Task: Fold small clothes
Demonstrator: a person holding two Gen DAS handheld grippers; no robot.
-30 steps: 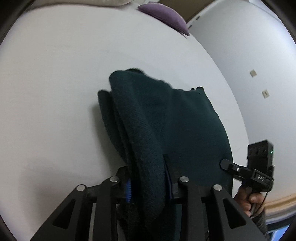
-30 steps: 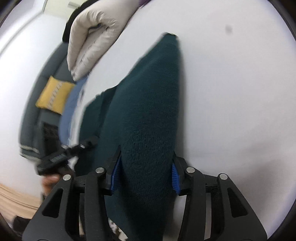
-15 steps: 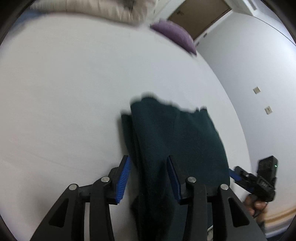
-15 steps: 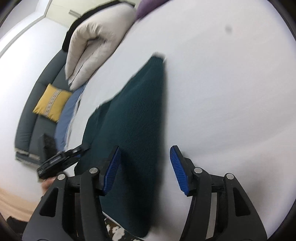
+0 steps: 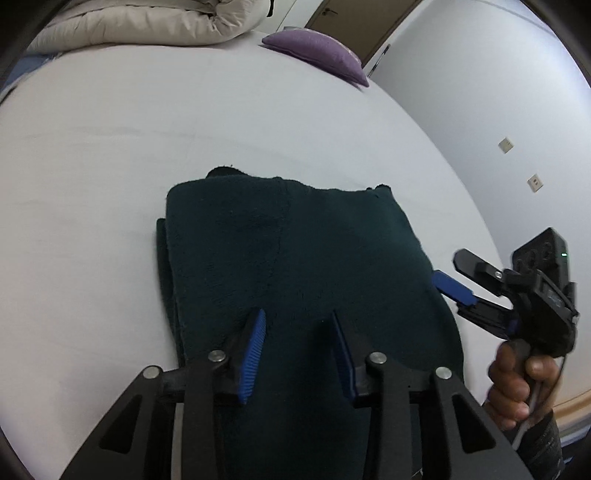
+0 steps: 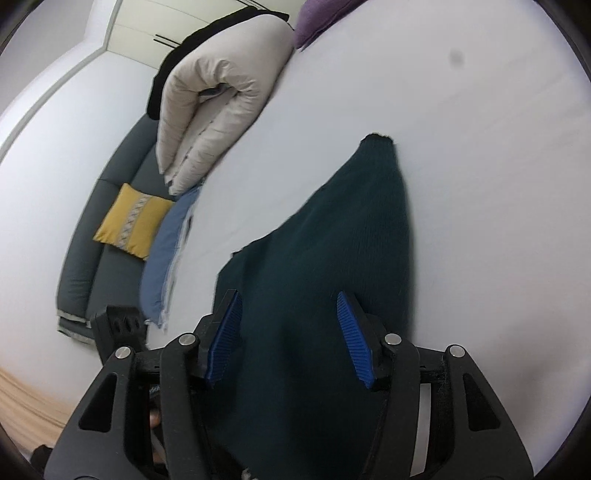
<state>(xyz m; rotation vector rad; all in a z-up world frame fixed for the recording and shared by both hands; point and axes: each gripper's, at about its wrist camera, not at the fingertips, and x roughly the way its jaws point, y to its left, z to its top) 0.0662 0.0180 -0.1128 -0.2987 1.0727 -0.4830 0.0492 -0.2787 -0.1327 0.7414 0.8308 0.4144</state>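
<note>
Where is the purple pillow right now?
In the left wrist view the purple pillow lies at the far edge of the white bed, right of the folded beige duvet, well beyond the dark green garment.

1. A white bed (image 5: 147,140) fills most of both views.
2. A folded cream duvet (image 6: 218,107) lies at its far edge.
3. A purple pillow (image 5: 317,51) rests near that duvet.
4. A grey sofa (image 6: 88,258) beside the bed carries a yellow cushion (image 6: 133,225).
5. A blue cloth (image 6: 166,254) hangs off the bed's side.
6. Two wall sockets (image 5: 505,144) sit on the white wall.

garment (image 5: 295,258): dark teal knit cloth, fuzzy, matt
bed sheet (image 5: 110,147): smooth white cloth
gripper pads (image 6: 354,336): ribbed blue, probably rubber
</note>
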